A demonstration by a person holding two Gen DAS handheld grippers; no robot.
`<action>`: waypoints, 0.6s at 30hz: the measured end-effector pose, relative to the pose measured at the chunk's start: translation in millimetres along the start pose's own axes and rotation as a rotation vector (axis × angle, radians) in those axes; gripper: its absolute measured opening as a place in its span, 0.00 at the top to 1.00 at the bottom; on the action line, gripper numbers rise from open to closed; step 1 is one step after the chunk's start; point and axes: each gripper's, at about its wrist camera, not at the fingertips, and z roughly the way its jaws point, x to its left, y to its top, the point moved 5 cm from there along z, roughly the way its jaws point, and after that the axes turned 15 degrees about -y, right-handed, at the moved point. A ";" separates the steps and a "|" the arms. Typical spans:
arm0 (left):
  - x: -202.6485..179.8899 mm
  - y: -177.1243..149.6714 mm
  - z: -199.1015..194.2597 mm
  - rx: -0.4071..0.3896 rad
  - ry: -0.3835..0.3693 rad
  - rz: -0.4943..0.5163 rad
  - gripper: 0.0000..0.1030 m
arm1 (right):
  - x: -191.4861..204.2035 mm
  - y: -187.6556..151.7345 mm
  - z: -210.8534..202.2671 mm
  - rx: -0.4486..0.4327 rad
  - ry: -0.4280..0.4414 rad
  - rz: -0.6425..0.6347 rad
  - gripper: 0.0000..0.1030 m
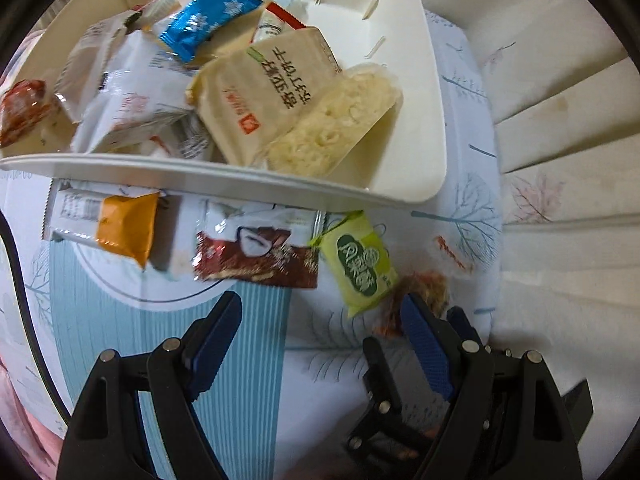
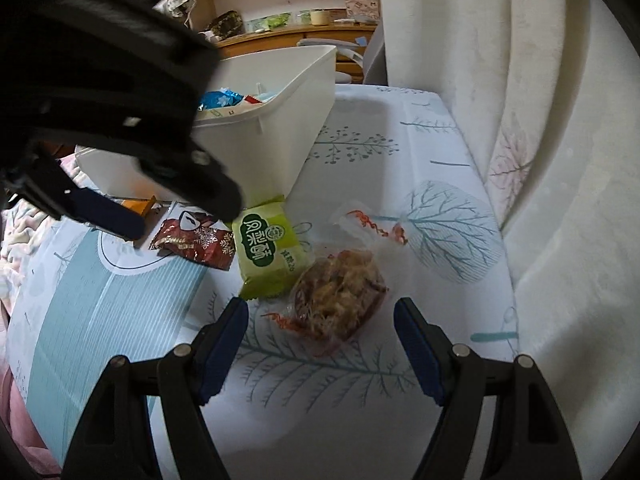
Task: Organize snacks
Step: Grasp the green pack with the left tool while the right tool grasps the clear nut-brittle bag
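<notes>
A white bin stands on the tree-print tablecloth, piled with several snack packets. An orange-and-white packet, a dark red packet and a green packet lie on the cloth in front of the bin. My left gripper hangs open over them with nothing between its pads. To their right is a clear packet of brown snack. My right gripper is open, and that packet sits just ahead between its fingertips, untouched. The right wrist view also shows the green packet, the red packet, the bin wall and one blue-padded left finger.
A cream curtain hangs along the table's right edge. A wooden shelf with jars and boxes stands behind the table. Pink fabric lies at the lower left, and a black cable runs beside it.
</notes>
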 end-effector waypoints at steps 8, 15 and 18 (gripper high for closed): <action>-8.8 8.6 32.1 0.015 0.077 -0.004 0.22 | 1.3 -0.1 12.3 -0.003 0.050 -0.015 0.37; -17.6 13.3 51.7 0.031 0.136 -0.012 0.28 | -10.6 -1.6 6.4 0.000 0.060 0.008 0.62; -23.9 15.3 55.8 0.034 0.156 -0.003 0.29 | -16.2 -2.9 5.3 0.015 0.076 0.017 0.62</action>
